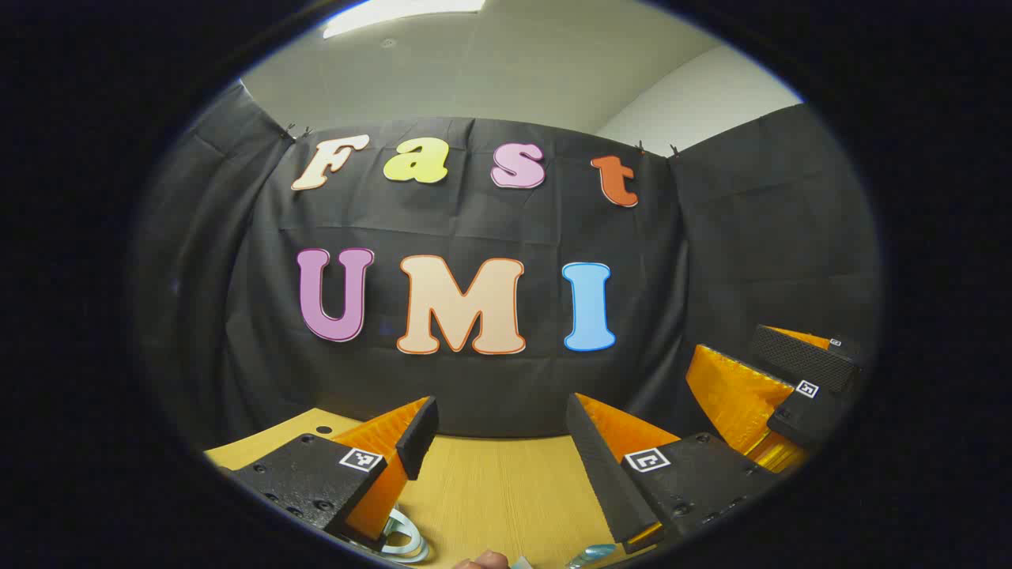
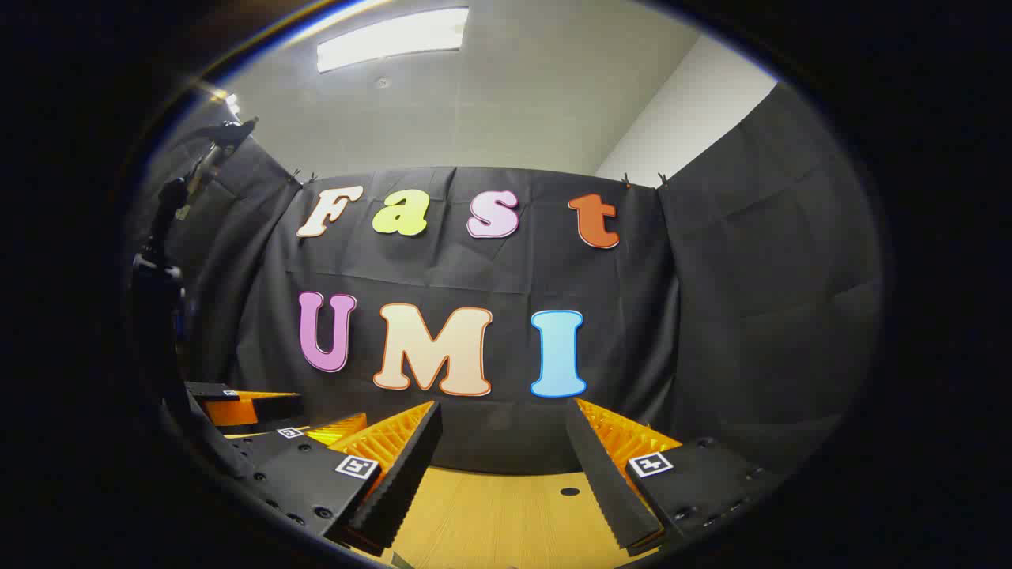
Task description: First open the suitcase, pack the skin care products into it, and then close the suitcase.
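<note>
Wooden table (image 1: 490,490) runs out to the booth's black cloth wall, and both tools hover over it with nothing held: the left tool (image 1: 498,450) has its jaws spread wide, the right tool (image 2: 506,474) likewise. Small items peek in at the table's near edge under the left tool, too cropped to name. I cannot tell where the suitcase lies. Judging by the task, its shell should be stiff and slick; take the lid's edge or zip pull.
</note>
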Demonstrator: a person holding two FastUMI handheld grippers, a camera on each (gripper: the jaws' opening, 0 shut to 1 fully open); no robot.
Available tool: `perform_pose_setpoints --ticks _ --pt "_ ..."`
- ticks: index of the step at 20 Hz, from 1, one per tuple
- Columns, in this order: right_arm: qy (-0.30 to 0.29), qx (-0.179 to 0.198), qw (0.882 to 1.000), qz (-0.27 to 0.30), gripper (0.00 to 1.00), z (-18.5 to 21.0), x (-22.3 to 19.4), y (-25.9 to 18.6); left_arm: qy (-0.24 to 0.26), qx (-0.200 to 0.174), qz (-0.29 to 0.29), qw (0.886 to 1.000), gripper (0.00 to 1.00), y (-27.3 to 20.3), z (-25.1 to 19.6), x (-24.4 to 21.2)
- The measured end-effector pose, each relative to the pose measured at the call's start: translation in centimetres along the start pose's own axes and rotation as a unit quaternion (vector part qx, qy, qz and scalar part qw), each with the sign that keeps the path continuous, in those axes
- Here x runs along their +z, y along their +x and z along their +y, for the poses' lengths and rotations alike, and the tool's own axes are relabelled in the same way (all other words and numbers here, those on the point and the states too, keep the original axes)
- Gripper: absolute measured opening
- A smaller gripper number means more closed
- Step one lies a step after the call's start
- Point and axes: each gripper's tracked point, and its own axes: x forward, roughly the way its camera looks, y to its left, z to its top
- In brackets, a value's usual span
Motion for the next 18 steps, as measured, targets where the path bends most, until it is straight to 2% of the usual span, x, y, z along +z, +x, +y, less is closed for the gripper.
perform_pose_setpoints --ticks 7,10,13,16,18 --pt "0.028 0.002 1.000 0.009 0.98 -1.6 -0.9 1.2 0.000 0.027 -0.001 1.000 0.95 0.1 0.7 -0.4" --pt "0.021 0.009 1.000 0.014 1.00 -2.1 -1.9 1.5 0.002 0.042 0.004 0.999 0.95 0.2 1.3 -0.9" --pt "0.014 0.028 0.999 0.014 1.00 -1.6 -3.2 1.4 0.014 0.061 0.023 0.998 0.95 -0.4 2.7 -2.2" --pt "0.021 0.046 0.998 0.033 0.99 -1.2 -5.6 1.3 0.034 0.099 0.049 0.993 0.96 -1.5 5.8 -4.3" --pt "0.015 0.037 0.998 0.049 0.98 -1.6 -7.1 2.2 0.044 0.112 0.087 0.989 0.94 -2.0 7.6 -7.1"
